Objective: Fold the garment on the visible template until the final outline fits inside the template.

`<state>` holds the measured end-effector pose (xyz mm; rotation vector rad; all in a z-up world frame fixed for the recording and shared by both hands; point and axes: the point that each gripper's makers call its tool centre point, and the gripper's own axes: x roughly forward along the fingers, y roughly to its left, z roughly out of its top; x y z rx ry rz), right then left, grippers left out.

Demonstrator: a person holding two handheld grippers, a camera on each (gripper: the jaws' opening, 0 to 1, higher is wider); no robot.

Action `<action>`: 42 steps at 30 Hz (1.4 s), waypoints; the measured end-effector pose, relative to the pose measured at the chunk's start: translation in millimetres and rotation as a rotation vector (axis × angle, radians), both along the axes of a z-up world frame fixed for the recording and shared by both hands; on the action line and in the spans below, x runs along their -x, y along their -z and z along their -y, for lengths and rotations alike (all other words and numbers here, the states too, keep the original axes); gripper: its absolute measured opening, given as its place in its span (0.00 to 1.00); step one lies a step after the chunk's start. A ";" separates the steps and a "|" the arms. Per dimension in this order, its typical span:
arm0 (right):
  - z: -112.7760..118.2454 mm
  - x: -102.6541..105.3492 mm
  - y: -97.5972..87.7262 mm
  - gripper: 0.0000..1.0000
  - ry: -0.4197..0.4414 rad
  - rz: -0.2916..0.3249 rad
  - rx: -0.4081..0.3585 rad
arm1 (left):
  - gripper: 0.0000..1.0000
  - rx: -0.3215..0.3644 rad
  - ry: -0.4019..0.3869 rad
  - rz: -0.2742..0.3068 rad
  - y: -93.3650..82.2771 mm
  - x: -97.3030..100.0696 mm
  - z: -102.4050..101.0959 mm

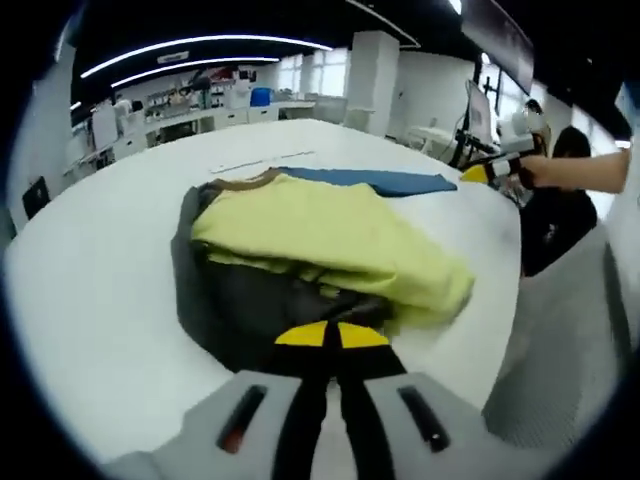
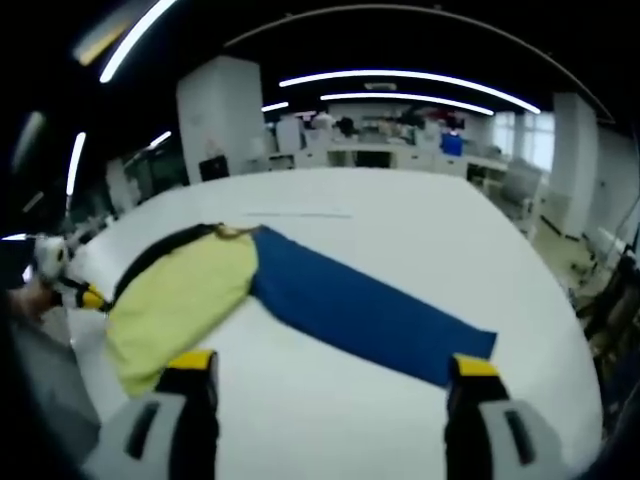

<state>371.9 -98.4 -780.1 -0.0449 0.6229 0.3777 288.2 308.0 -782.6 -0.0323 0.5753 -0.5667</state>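
— Starting nearest: what does the left gripper (image 1: 332,335) do?
— Its yellow-tipped jaws are pressed together at the near edge of the garment (image 1: 330,235). Dark grey fabric lies right at the tips, but I cannot tell whether any is pinched between them.
— And the garment itself?
— Soft cloth, heaped on the white table (image 1: 90,290). A pale yellow panel is folded over in a thick, rumpled slab; dark grey spreads flat beneath it, and a smooth blue strip runs out behind.
— The right gripper (image 2: 332,375)?
— Released, jaws wide apart, hovering above bare tabletop with nothing between them.
— What lies past it?
— The garment (image 2: 300,290) again: the blue sleeve stretches long and flat to a squared end, the yellow part rounded beside it, edged in black.
— Farther off?
— In the left gripper view, a hand (image 1: 535,170) at the far table edge holds the other gripper.
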 end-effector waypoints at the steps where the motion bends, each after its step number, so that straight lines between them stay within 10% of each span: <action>1: 0.2 -0.3 -0.4 0.95 0.002 0.001 -0.002 | 0.00 0.040 -0.026 0.001 -5.7 -2.6 -5.4; 11: -1.7 0.1 0.3 0.94 0.004 -0.001 -0.005 | 0.00 0.123 -0.253 0.091 -52.8 -28.5 -86.0; 26: 0.5 0.8 0.9 0.94 0.021 -0.003 -0.009 | 0.00 0.254 -0.565 0.161 -74.0 -69.2 -211.6; 42: 6.1 6.6 6.7 0.94 0.040 -0.024 0.009 | 0.00 0.402 -0.833 0.159 -46.8 -102.8 -288.2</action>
